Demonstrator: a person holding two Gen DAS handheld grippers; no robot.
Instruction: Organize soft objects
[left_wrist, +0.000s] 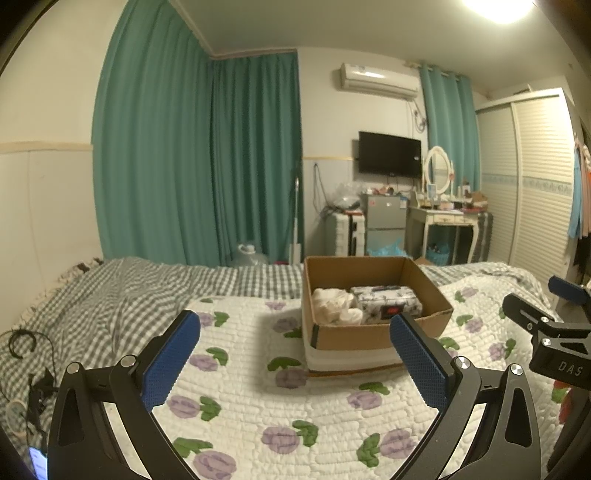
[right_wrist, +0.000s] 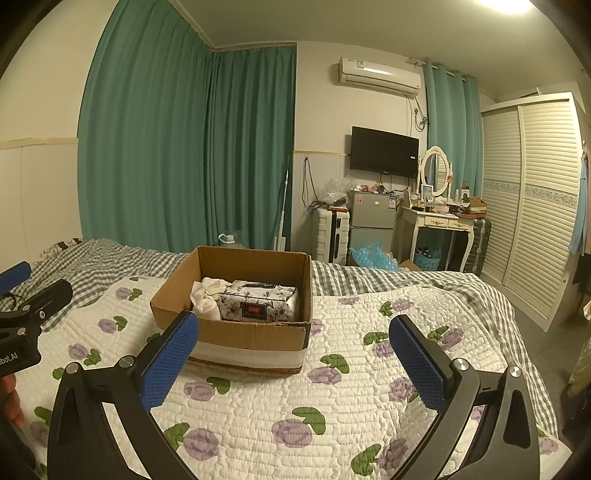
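Note:
An open cardboard box (left_wrist: 373, 338) (right_wrist: 251, 338) stands on the flowered quilt (left_wrist: 258, 398) (right_wrist: 332, 398) of the bed. Inside lie a crumpled cream cloth (left_wrist: 334, 304) (right_wrist: 205, 295) and a floral tissue pack (left_wrist: 388, 302) (right_wrist: 258, 301). My left gripper (left_wrist: 295, 363) is open and empty, held above the quilt in front of the box. My right gripper (right_wrist: 293, 363) is open and empty, a little right of the box. Each gripper shows at the edge of the other's view: the right one (left_wrist: 554, 325) and the left one (right_wrist: 26, 314).
A grey checked sheet (left_wrist: 122, 291) (right_wrist: 369, 278) covers the rest of the bed. Black cables (left_wrist: 22, 343) lie at the bed's left edge. Beyond the bed stand green curtains (left_wrist: 195, 158), a small fridge (right_wrist: 371, 221), a dressing table (right_wrist: 439, 225) and a louvred wardrobe (right_wrist: 535, 206).

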